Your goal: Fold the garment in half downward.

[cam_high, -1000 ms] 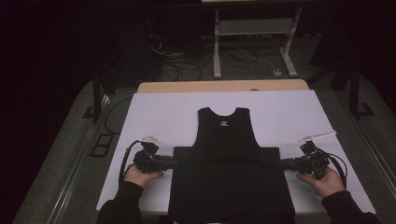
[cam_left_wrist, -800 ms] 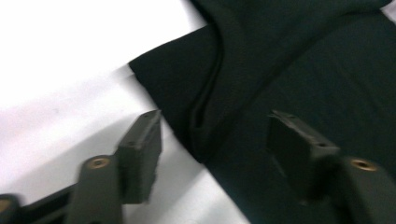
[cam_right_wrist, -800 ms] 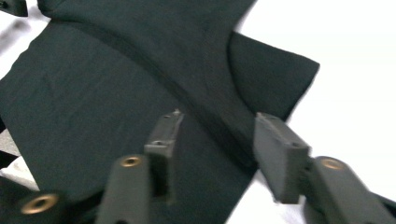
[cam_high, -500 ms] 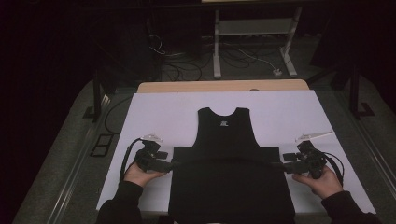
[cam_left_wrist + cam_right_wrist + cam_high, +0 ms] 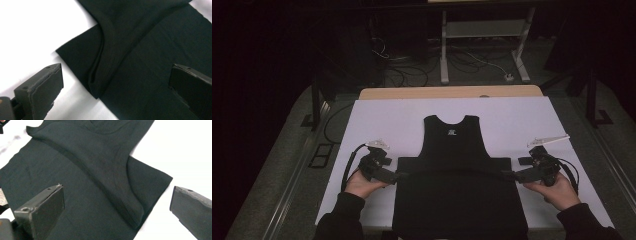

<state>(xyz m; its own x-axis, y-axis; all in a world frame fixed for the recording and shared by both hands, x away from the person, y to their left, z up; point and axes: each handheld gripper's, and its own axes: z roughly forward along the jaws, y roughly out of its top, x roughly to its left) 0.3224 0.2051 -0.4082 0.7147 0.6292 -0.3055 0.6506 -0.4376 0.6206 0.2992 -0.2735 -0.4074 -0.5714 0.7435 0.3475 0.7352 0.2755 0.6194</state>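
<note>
Garment: black sleeveless top (image 5: 455, 150) lying flat on the white tabletop (image 5: 387, 120), centred, near the person's edge.
Fold state: lower part doubled up over the body; the folded edge runs crosswise between the two grippers, and the folded panel reaches past the near edge of the tabletop.
Long axis: runs from the person outward; neckline and shoulder straps point to the far side of the tabletop.
Left gripper (image 5: 396, 176): at the left end of the fold line, jaws spread; in the left gripper view the folded corner (image 5: 93, 82) sits between the open jaws, ungripped.
Right gripper (image 5: 511, 176): at the right end of the fold line, jaws spread; the right gripper view shows the opposite corner (image 5: 140, 215) between them, likewise free.
Step in hand (judged): either a release after a fold or an approach to pinch both corners; the frames do not settle which.
Method, if pinching: take both layers at each corner together, close squarely on the hemmed edge, not on the single underlayer.
Method, movement: move both hands level and at equal pace so the crosswise fold stays straight.
Risk: an uneven grip would skew the fold; the overhanging cloth may drag the garment toward the person.
</note>
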